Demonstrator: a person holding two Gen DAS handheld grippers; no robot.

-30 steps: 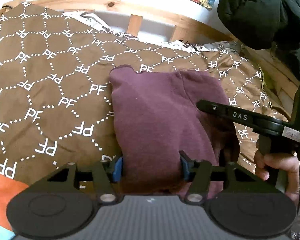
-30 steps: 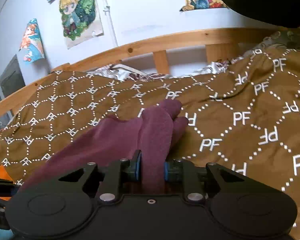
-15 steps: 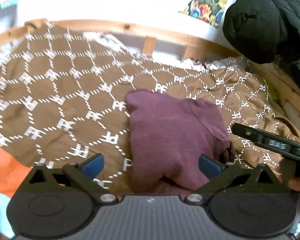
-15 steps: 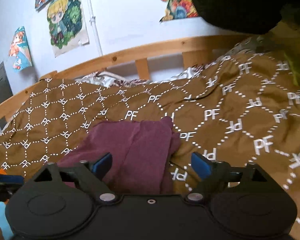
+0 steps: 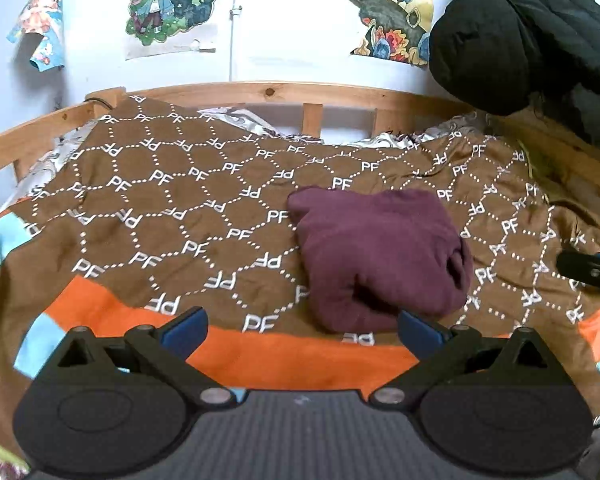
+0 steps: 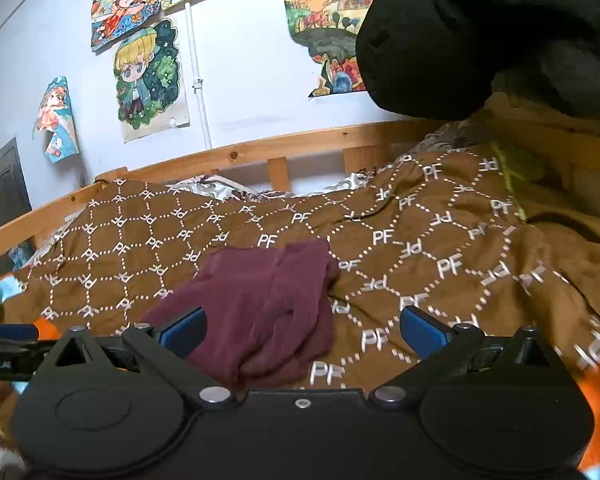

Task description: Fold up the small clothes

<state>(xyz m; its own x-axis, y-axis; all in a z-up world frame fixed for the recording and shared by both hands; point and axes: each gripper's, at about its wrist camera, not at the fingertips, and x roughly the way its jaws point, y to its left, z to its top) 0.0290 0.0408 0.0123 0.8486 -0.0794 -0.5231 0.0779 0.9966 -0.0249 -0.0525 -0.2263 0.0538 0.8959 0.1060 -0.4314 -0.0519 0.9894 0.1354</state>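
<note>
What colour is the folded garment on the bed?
Dark maroon, plain, with no pattern: the folded garment shows best in the left wrist view.

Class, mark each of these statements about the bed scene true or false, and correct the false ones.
1. The maroon garment lies folded on the brown PF-patterned blanket. True.
2. The left hand-held gripper is clamped on the garment. False: its jaws are spread wide and hold nothing.
3. The right hand-held gripper is open. True.
4. The bed has a metal frame. False: the wooden bed rail runs behind the blanket.
5. Cartoon posters hang on the wall behind the bed. True.
</note>
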